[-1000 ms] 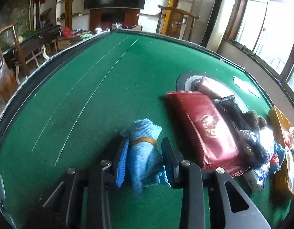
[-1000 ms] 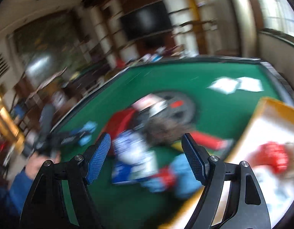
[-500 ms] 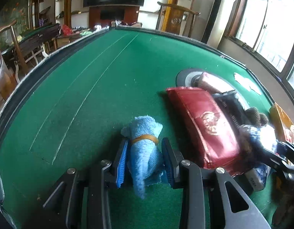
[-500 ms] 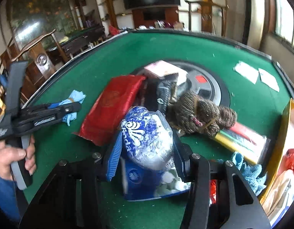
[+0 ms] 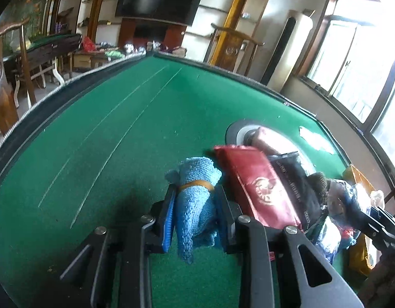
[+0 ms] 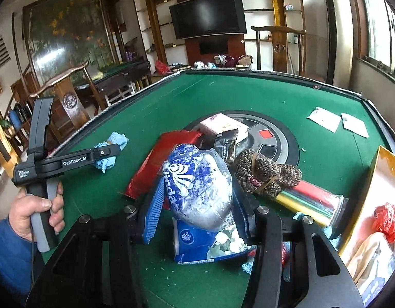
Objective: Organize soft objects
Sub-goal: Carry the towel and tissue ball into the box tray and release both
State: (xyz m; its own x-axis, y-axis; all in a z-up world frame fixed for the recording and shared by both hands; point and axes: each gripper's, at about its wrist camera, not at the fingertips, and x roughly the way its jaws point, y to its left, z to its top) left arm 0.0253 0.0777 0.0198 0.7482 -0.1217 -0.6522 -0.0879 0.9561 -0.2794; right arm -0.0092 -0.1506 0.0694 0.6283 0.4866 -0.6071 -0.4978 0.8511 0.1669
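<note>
Half the green table (image 5: 99,154) bare | clutter right, orange box (image 6: 384,169) at edge

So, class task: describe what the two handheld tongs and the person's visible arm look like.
Both tongs are black, angular frames with silver screws and ribbed blue pads. The left tongs show, in the right wrist view, a grey-and-black pistol handle, a tall black upright part and white "GenRobot.AI" lettering. The hand on them comes out of a blue sleeve.
</note>
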